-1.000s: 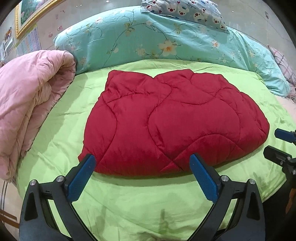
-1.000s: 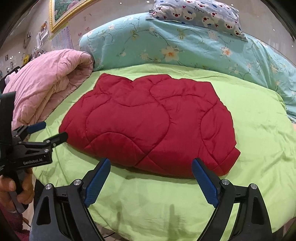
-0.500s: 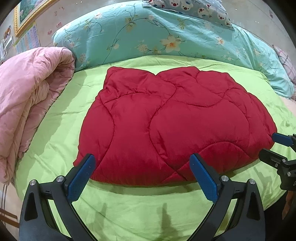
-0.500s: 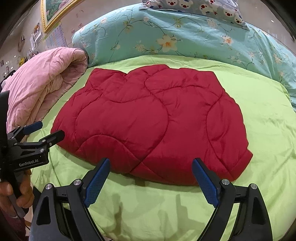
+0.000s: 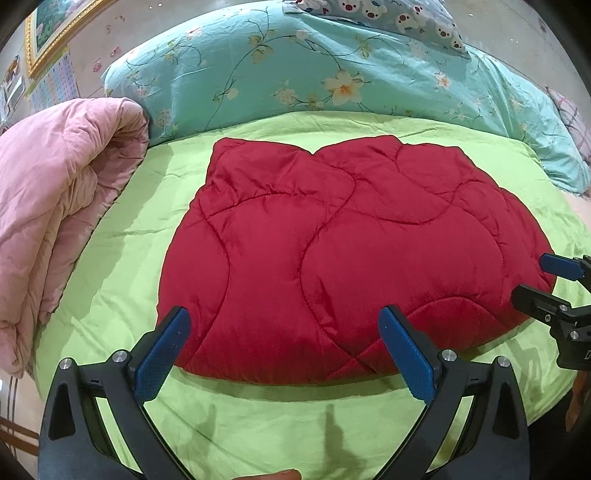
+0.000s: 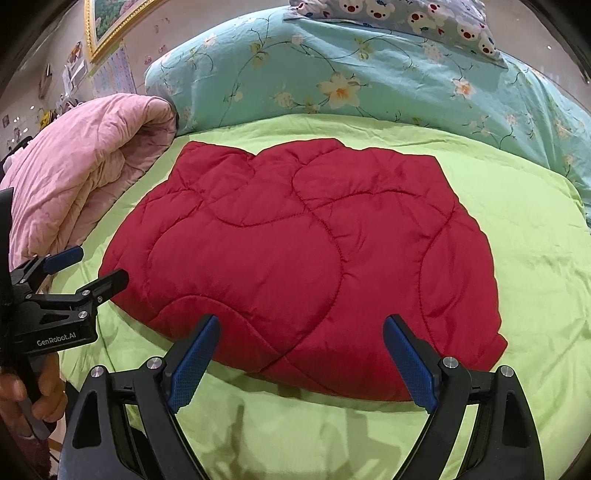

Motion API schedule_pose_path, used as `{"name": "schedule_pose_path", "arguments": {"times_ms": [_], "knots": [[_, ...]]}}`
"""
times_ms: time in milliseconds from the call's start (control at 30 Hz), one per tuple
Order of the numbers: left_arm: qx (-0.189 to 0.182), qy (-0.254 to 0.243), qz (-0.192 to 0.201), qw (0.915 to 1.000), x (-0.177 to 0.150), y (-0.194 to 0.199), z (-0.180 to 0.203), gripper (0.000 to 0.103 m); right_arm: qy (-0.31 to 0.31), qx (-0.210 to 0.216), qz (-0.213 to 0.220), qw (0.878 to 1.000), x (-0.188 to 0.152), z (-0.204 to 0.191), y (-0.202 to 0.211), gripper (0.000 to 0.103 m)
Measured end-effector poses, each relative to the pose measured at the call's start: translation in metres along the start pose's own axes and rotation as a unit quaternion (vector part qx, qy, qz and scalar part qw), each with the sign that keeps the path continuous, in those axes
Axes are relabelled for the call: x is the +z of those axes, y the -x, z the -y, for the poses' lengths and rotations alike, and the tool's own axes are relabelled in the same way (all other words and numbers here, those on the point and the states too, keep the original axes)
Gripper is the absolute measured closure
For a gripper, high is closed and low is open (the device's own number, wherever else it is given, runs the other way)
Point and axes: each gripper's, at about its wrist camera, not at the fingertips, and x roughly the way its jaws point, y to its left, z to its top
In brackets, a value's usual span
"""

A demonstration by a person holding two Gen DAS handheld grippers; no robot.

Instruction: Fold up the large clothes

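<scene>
A red quilted garment [image 5: 351, 258] [image 6: 306, 258] lies folded flat on the lime-green bed cover [image 5: 266, 424] [image 6: 535, 240]. My left gripper [image 5: 282, 321] hovers open over the garment's near edge toward its left end, nothing between its blue pads. My right gripper [image 6: 301, 330] is open above the near edge toward the right end, also holding nothing. Each gripper shows in the other's view: the right one [image 5: 532, 275] at the garment's right corner, the left one [image 6: 99, 267] at the left corner, held by a hand [image 6: 22, 398].
A rolled pink quilt [image 5: 55, 214] [image 6: 85, 170] lies along the bed's left side. A turquoise floral duvet [image 5: 314, 70] [image 6: 351, 74] is piled at the head, with a bear-print pillow [image 5: 388, 18] on top. A framed picture [image 6: 110, 22] hangs on the wall.
Both grippers have moved forward toward the red garment, whose near edge now sits between their fingers in view. Both stay open and the garment has not shifted.
</scene>
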Motion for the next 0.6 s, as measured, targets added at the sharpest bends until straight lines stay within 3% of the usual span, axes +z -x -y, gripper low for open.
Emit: {"name": "schedule_pose_path", "arguments": {"times_ms": [600], "knots": [[-0.012,0.002,-0.007,0.9999,0.003,-0.017,0.002,0.001,-0.003,-0.003,-0.012,1.000,0.003,0.003,-0.012,0.012]]}}
